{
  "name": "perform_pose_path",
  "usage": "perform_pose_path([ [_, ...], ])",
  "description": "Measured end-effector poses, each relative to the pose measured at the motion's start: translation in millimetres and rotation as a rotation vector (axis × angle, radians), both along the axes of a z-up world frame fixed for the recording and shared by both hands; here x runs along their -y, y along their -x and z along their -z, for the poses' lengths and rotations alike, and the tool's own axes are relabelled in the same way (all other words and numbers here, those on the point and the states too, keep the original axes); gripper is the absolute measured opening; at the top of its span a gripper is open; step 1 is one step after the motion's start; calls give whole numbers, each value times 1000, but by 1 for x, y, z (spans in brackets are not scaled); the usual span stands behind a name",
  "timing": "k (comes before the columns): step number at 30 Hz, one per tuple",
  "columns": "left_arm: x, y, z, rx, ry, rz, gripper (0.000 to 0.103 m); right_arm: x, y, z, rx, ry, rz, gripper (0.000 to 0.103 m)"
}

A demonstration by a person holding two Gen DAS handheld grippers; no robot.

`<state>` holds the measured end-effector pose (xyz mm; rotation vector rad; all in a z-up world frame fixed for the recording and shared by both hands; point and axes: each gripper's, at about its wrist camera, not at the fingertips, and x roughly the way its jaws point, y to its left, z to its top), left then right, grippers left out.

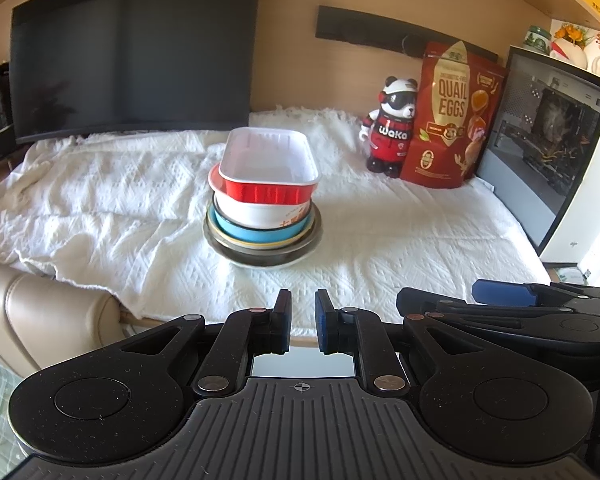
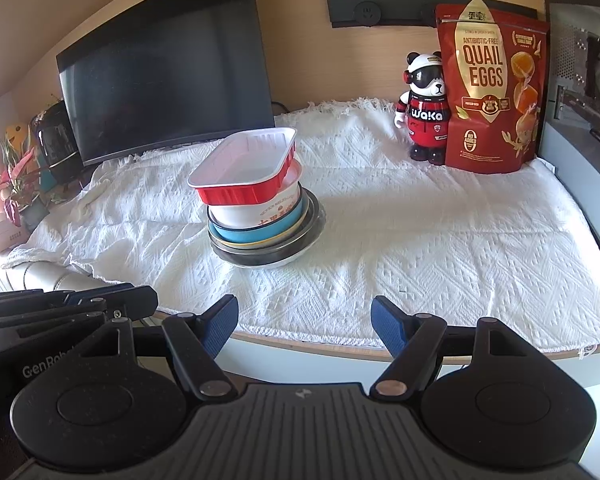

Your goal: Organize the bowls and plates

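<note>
Both claws hung empty at the near table edge, left gripper (image 1: 302,320) nearly closed, right gripper (image 2: 305,324) spread, while the nested stack (image 1: 263,216) sat mid-cloth, its red tray (image 1: 269,171) crooked, so I judged squaring it gently wise.

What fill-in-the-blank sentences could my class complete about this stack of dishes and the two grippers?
1. The top of the stack is a red rectangular ____.
2. The panda figure stands beside a bag labelled quail ____.
3. The right gripper is open; the left gripper is ____.
4. The stack rests on a ____ cloth.

Answers: tray; eggs; shut; white
</note>
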<state>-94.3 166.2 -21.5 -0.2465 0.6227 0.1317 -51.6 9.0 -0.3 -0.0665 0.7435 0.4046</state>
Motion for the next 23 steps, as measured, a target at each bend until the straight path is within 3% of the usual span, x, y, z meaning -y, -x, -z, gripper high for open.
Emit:
perform_pose_path([
  [18, -12, -14, 12, -19, 19, -7, 15, -8, -10, 6, -18, 11, 12, 74],
  [23, -38, -22, 26, -79, 68, -59, 15, -19, -20, 10, -33, 20, 0, 74],
])
